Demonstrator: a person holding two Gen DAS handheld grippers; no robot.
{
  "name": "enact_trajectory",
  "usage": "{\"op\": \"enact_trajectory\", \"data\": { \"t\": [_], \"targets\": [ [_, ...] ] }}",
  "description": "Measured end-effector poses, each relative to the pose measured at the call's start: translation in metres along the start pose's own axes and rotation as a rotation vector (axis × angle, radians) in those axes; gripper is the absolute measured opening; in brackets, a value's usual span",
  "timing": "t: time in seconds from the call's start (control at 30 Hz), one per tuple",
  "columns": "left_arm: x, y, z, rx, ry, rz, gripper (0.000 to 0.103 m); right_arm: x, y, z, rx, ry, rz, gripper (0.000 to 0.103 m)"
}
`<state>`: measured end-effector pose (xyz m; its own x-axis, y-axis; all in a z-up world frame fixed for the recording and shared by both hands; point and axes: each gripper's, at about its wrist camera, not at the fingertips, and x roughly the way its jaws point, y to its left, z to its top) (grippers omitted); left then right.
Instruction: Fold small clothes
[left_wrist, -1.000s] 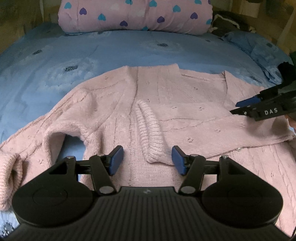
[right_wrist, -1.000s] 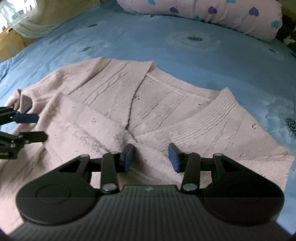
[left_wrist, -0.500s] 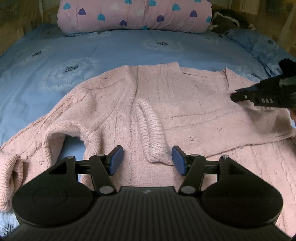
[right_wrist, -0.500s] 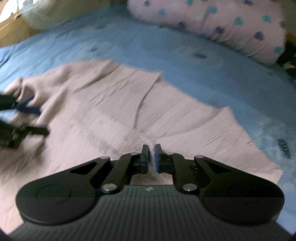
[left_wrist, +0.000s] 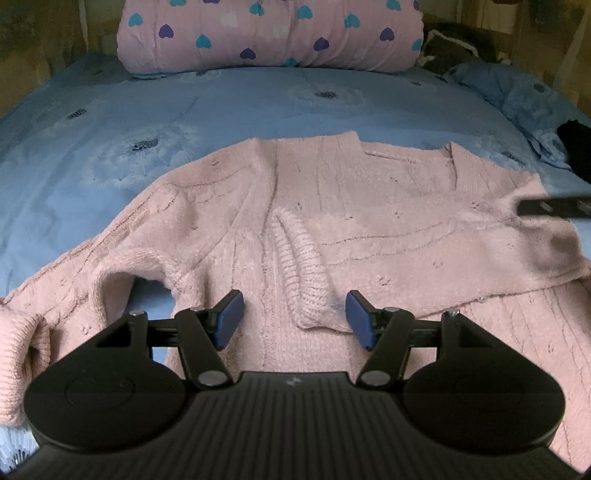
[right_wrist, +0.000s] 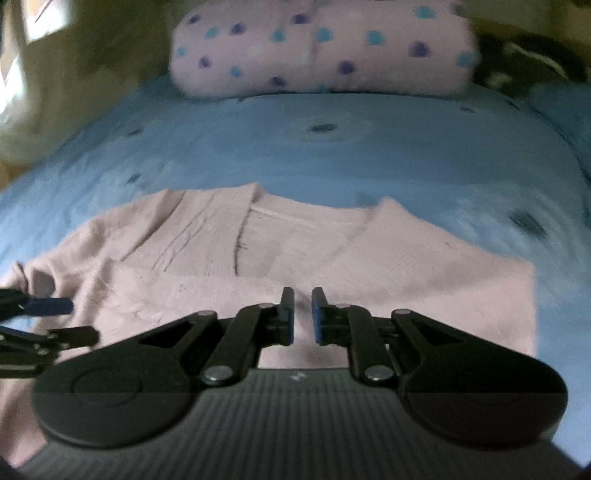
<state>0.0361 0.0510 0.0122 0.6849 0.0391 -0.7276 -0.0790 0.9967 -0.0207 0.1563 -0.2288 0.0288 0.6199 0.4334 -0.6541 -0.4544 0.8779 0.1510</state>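
Right tool (right_wrist: 303, 314) pinches a fold of the pink cardigan (left_wrist: 369, 229), having just eased slightly; left tool (left_wrist: 291, 319) gapes, released, the ribbed cuff (left_wrist: 306, 280) between its pads.

A pink knit cardigan (right_wrist: 332, 258) lies flat on a blue bedspread (right_wrist: 332, 155), its neckline toward twelve o'clock. The right claw (right_wrist: 303, 314) — pads nearly together — pinches a fold of the knit after closing. At nine o'clock, the left claw (right_wrist: 55, 321) stands parted; a heart-print pillow (right_wrist: 325, 48) sits beyond.
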Motion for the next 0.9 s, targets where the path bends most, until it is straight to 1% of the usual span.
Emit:
{"op": "enact_trajectory", "data": {
  "t": [0.07, 0.13, 0.17, 0.27, 0.33, 0.47, 0.5, 0.53, 0.57, 0.6, 0.63, 0.7, 0.8, 0.9],
  "targets": [
    [0.000, 0.000, 0.000, 0.000, 0.000, 0.002, 0.067, -0.022, -0.009, -0.015, 0.068, -0.005, -0.010, 0.014],
    [0.001, 0.000, 0.000, 0.002, -0.001, 0.005, 0.067, -0.038, -0.015, -0.033, 0.100, 0.003, -0.040, 0.014],
    [0.002, 0.000, 0.000, 0.004, -0.002, 0.007, 0.067, -0.044, -0.017, -0.043, 0.097, 0.006, -0.069, 0.014],
    [0.003, -0.003, -0.003, 0.013, -0.011, 0.014, 0.067, -0.052, -0.020, -0.072, 0.073, 0.041, -0.191, 0.012],
    [0.002, -0.005, -0.005, 0.029, -0.028, 0.021, 0.067, -0.062, -0.024, -0.089, 0.073, -0.010, -0.184, 0.011],
    [-0.012, -0.004, -0.008, 0.033, -0.067, 0.055, 0.067, -0.075, -0.022, -0.100, 0.079, -0.046, -0.187, 0.012],
    [-0.016, -0.002, -0.008, 0.026, -0.070, 0.063, 0.067, -0.078, -0.022, -0.102, 0.081, -0.056, -0.176, 0.016],
    [-0.022, 0.001, -0.007, 0.014, -0.075, 0.070, 0.067, -0.082, -0.024, -0.104, 0.087, -0.072, -0.158, 0.017],
    [-0.029, 0.004, -0.007, 0.001, -0.083, 0.077, 0.067, -0.085, -0.026, -0.107, 0.096, -0.085, -0.140, 0.021],
    [-0.036, 0.009, -0.005, -0.009, -0.088, 0.086, 0.067, -0.089, -0.028, -0.109, 0.107, -0.095, -0.127, 0.030],
    [-0.042, 0.013, -0.004, -0.016, -0.092, 0.097, 0.067, -0.091, -0.031, -0.111, 0.126, -0.102, -0.110, 0.033],
    [-0.056, 0.024, -0.003, -0.023, -0.101, 0.136, 0.067, -0.094, -0.035, -0.109, 0.144, -0.112, -0.098, 0.036],
    [-0.073, 0.046, -0.001, -0.034, -0.100, 0.231, 0.067, -0.104, -0.035, -0.109, 0.158, -0.143, -0.091, 0.036],
    [-0.084, 0.072, 0.002, -0.097, -0.078, 0.286, 0.067, -0.108, -0.037, -0.107, 0.181, -0.154, -0.077, 0.036]
  ]
}}
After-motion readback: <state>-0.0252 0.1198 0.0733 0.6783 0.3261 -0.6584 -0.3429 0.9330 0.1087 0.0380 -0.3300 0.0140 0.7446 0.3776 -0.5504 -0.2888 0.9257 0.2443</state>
